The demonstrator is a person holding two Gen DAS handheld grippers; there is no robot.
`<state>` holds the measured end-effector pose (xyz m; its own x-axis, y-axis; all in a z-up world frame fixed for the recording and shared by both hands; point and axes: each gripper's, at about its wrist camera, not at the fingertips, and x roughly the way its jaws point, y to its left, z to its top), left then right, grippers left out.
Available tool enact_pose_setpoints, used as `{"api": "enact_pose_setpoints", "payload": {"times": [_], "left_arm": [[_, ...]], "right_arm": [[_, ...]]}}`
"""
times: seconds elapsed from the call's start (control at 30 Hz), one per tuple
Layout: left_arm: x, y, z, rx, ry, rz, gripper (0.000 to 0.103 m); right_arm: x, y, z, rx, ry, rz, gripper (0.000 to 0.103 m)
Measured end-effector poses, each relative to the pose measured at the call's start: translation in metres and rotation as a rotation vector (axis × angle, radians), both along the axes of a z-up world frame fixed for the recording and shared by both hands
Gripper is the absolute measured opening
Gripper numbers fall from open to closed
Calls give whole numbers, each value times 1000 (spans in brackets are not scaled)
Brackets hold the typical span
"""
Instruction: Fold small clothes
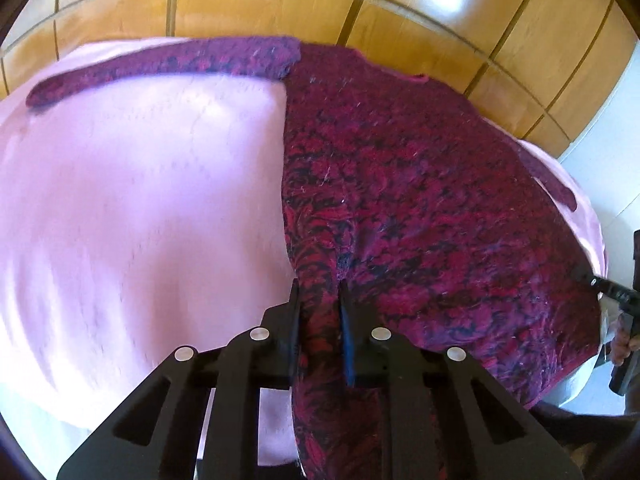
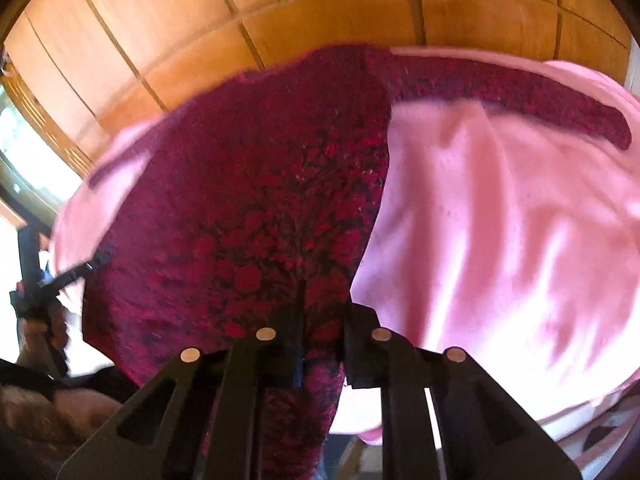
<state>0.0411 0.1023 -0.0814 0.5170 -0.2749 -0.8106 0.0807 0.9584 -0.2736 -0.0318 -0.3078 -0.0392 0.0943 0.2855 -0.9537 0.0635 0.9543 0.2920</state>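
Here the maroon knit sweater (image 1: 420, 184), spread on the pink blanket (image 1: 140, 200), is clamped at its hem by both left gripper (image 1: 320, 320) and right gripper (image 2: 322, 320); uneven lifting could skew the fold.

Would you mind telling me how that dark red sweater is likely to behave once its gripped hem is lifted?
The sweater probably stays floppy: its hem bunches into folds between the left tool and the right tool. The thick, fuzzy knit suggests it may drag on the pink blanket rather than slide. Its sleeve would likely trail limply.
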Motion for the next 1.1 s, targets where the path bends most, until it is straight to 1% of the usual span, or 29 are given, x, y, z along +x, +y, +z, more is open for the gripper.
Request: {"api": "enact_pose_setpoints", "payload": {"times": [0.03,0.07,0.1,0.13,0.2,0.27,0.33,0.37,0.4,0.43,0.47,0.5,0.57,0.6,0.63,0.7,0.77,0.8,0.83,0.87,0.9,0.97,1.0,1.03,1.07,1.1], "left_arm": [[0,-1,0,2,2,1,16],[1,-2,2,13,3,0,21],[1,-3,8,33,-6,11,24],[2,-3,15,45,-29,28,25],[7,-5,28,54,-74,31,25],[12,-10,42,55,-131,33,25],[22,-19,56,45,-188,17,25],[27,-26,59,43,-207,6,40],[35,-34,61,41,-226,-1,50],[41,-41,61,33,-244,0,63],[49,-49,59,19,-255,-4,65],[58,-57,55,11,-248,-22,65],[74,-71,44,24,-221,-51,65],[83,-78,37,33,-206,-60,65],[91,-83,30,35,-188,-70,65],[100,-90,20,50,-167,-74,65],[108,-94,12,76,-159,-75,65],[115,-94,5,83,-136,-69,65],[120,-93,-2,71,-114,-65,67],[121,-90,-6,59,-110,-65,70],[122,-89,-8,43,-120,-65,72],[122,-90,-8,41,-121,-79,79],[122,-93,-9,50,-122,-88,80],[122,-94,-10,55,-123,-94,82],[123,-97,-11,58,-123,-97,83],[123,-97,-11,58,-122,-98,83]], "right_arm": [[-1,1,-10,-10,31,9,13],[-4,1,-18,-19,50,16,13],[-3,0,-20,-11,46,3,14],[-1,-2,-21,8,52,-17,16],[5,-11,-19,43,42,-53,35],[10,-28,-18,42,32,-87,40],[17,-54,-12,47,-2,-175,44],[23,-73,-8,55,-33,-252,47],[28,-88,-6,58,-59,-309,50],[33,-105,-5,62,-90,-375,51],[40,-129,-6,53,-117,-462,52],[44,-147,-8,42,-127,-524,52],[56,-193,-21,29,-143,-686,52],[59,-206,-26,24,-145,-732,51],[64,-228,-33,25,-149,-809,50],[74,-261,-47,27,-164,-926,50],[83,-282,-59,30,-170,-999,49],[88,-290,-66,40,-170,-1031,49],[92,-295,-74,52,-167,-1058,49],[100,-302,-84,57,-159,-1083,49],[104,-306,-90,52,-151,-1099,48],[115,-315,-109,52,-130,-1127,47],[121,-313,-122,32,-114,-1134,43],[127,-316,-127,0,-114,-1129,40],[129,-319,-128,-26,-116,-1121,31],[138,-323,-132,-67,-98,-1109,20]]}}
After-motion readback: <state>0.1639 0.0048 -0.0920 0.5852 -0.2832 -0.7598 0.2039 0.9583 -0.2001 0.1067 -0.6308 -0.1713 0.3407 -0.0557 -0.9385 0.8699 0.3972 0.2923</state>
